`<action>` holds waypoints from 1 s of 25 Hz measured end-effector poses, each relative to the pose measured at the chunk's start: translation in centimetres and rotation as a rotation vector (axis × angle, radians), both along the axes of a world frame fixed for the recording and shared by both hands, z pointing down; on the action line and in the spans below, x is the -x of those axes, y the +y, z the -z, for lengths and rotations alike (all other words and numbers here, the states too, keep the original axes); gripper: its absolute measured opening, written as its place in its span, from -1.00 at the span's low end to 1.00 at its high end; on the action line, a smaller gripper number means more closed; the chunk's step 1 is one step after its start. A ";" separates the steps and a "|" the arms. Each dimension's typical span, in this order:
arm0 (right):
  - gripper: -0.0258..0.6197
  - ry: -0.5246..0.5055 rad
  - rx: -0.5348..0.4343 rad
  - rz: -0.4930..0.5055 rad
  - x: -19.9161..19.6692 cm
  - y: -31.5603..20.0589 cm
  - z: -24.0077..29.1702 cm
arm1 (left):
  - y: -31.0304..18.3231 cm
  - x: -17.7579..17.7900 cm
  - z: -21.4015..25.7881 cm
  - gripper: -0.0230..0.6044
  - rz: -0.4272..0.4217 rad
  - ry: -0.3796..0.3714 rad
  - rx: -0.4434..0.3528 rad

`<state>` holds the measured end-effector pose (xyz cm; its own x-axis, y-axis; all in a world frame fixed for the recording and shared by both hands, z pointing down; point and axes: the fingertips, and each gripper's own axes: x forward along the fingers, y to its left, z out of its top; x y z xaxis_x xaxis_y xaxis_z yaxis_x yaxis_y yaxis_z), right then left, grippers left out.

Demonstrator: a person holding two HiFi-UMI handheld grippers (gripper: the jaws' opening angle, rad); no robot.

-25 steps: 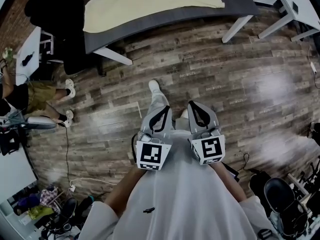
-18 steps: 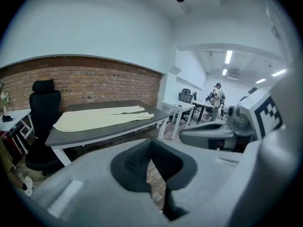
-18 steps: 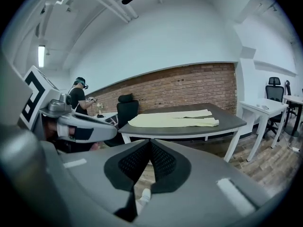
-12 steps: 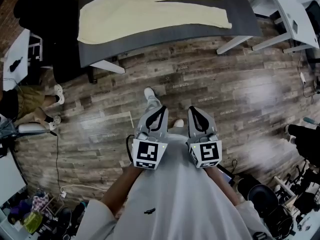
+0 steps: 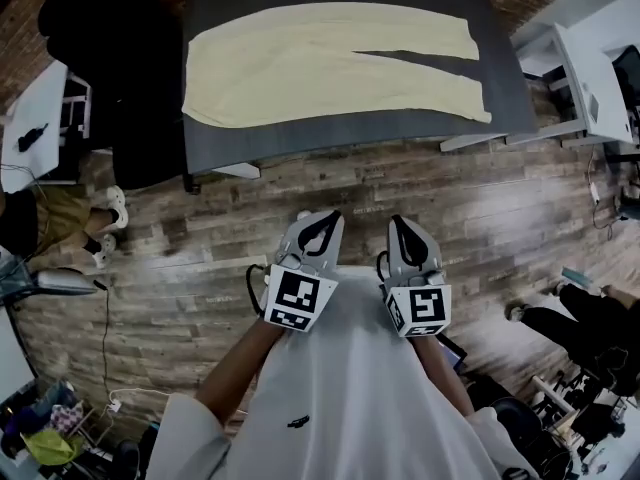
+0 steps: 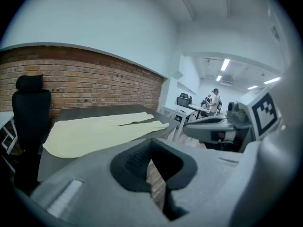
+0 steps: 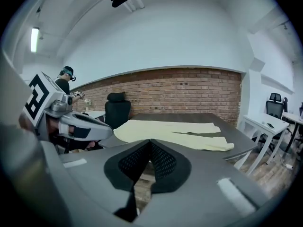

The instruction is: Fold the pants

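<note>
Pale yellow pants (image 5: 320, 63) lie flat on the dark grey table (image 5: 340, 133), waist to the left and both legs running right. They also show ahead in the left gripper view as pants (image 6: 94, 131) and in the right gripper view as pants (image 7: 170, 131). My left gripper (image 5: 322, 220) and right gripper (image 5: 404, 225) are side by side over the wooden floor, short of the table's near edge. Both are shut with nothing between the pads.
A black office chair (image 5: 95, 28) stands at the table's left end. White desks (image 5: 590, 78) sit to the right. A seated person's legs (image 5: 70, 218) are at far left, another person's legs (image 5: 570, 323) at right. Cables and bags lie on the plank floor (image 5: 200, 288).
I have walked toward the table: it has grown and slid down the head view, and the whole pants now show. Both grippers travelled forward together, still shut.
</note>
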<state>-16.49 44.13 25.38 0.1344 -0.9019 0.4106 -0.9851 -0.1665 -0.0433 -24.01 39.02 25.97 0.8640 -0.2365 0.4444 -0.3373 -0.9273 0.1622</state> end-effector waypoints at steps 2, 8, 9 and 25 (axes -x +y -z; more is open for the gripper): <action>-0.90 0.019 -0.002 -0.008 -0.1 -1.6 0.2 | -1.8 0.3 -0.3 -0.91 -0.014 0.000 -0.006; -0.90 0.062 0.006 -0.008 -1.5 -4.0 1.3 | -3.5 -0.4 -0.7 -0.91 -0.078 0.006 -0.019; -0.90 0.071 0.008 -0.010 -1.9 -4.3 1.5 | -3.6 -0.6 -0.8 -0.91 -0.090 0.003 -0.018; -0.90 0.140 0.076 0.017 -9.0 -8.2 1.2 | -9.1 -4.6 -2.1 -0.91 -0.087 -0.034 -0.009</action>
<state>-7.50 35.88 24.18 0.1801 -0.8713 0.4565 -0.9833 -0.1474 0.1065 -19.40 29.87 28.03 0.8658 -0.1653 0.4723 -0.2603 -0.9549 0.1430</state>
